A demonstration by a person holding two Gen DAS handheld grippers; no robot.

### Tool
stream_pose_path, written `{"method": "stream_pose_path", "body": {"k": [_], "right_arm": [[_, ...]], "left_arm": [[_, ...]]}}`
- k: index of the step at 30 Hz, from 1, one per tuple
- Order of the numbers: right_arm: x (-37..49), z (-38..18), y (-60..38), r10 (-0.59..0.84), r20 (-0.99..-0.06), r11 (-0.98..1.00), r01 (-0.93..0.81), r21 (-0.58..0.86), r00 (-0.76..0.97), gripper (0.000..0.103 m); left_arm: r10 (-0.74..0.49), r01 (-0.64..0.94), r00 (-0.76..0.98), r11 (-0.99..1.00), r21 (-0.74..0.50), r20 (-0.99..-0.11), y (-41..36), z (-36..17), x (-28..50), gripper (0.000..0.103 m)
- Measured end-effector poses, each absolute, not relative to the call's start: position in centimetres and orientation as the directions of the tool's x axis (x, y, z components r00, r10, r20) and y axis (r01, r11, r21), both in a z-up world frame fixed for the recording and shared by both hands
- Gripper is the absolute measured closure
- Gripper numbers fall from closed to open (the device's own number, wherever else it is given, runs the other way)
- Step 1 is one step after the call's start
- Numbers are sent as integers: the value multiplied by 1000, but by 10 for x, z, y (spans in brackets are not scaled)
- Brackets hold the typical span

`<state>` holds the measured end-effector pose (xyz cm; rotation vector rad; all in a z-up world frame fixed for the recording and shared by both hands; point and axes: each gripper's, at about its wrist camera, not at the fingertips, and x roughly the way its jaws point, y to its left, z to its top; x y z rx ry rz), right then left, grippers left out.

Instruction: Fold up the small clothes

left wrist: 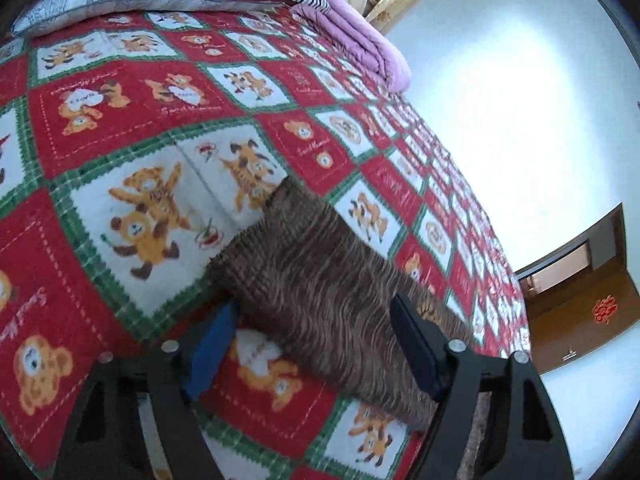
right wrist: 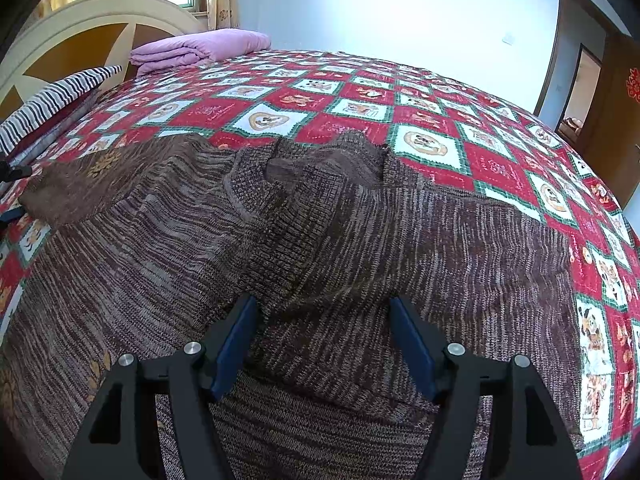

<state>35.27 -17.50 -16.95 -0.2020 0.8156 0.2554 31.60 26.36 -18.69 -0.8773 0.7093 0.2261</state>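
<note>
1. The left gripper [left wrist: 312, 336] has its fingers [left wrist: 212, 348] spread wide, one to each side of a brown knitted sleeve [left wrist: 320, 280]; whether either pad touches the knit cannot be told.
2. That gripper is tilted, so in its view the bed leans up to the left and the white wall fills the right side.
3. The sleeve is a long strip running from between the fingers away toward the far middle of the quilt [left wrist: 120, 128], its cuff end pointing far and lying flat on a white bear patch.
4. The right gripper [right wrist: 324, 336] also has its fingers [right wrist: 236, 340] spread apart, low over the body of the brown sweater [right wrist: 320, 240], with a raised fold of knit lying between them; contact cannot be told.
5. This gripper looks level along the bed toward the far wall.
6. The sweater is spread across the near half of the red, white and green bear quilt, its collar [right wrist: 320, 164] toward the far side and its hem toward the camera, so its long axis runs near to far.
7. One sleeve reaches out to the left, where its darker cuff [right wrist: 68, 192] rests near the bed's left edge.
8. At the far left lie a folded lilac blanket [right wrist: 200, 50] and a striped pillow [right wrist: 52, 100] against the cream headboard [right wrist: 92, 12].
9. A brown door [right wrist: 616, 112] stands at the far right.
</note>
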Motion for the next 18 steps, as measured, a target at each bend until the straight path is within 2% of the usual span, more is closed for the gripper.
{"method": "stream_pose_path", "body": {"k": [6, 7, 8, 9, 10, 11, 18], "right_arm": [[353, -169, -175, 146, -738, 950, -301, -80, 658, 33], [352, -169, -175, 146, -738, 950, -301, -80, 658, 33], [353, -169, -175, 146, -739, 950, -301, -80, 658, 33], [353, -169, -175, 146, -738, 950, -301, -81, 658, 33], [353, -169, -176, 146, -739, 950, -301, -80, 658, 33], [353, -169, -176, 147, -739, 950, -301, -79, 658, 33], [353, -169, -176, 148, -739, 951, -301, -78, 658, 33]], "left_arm": [[-73, -438, 773, 657, -613, -630, 265, -188, 323, 23], [-64, -441, 772, 662, -605, -633, 264, -188, 323, 29], [-49, -452, 768, 666, -594, -639, 265, -188, 323, 39], [-41, -460, 764, 666, -587, -644, 266, -188, 323, 55], [-36, -465, 761, 665, -584, -648, 267, -190, 323, 66], [-42, -467, 757, 664, -584, -652, 270, -192, 324, 91], [-35, -455, 765, 677, -578, -643, 275, -185, 321, 93]]}}
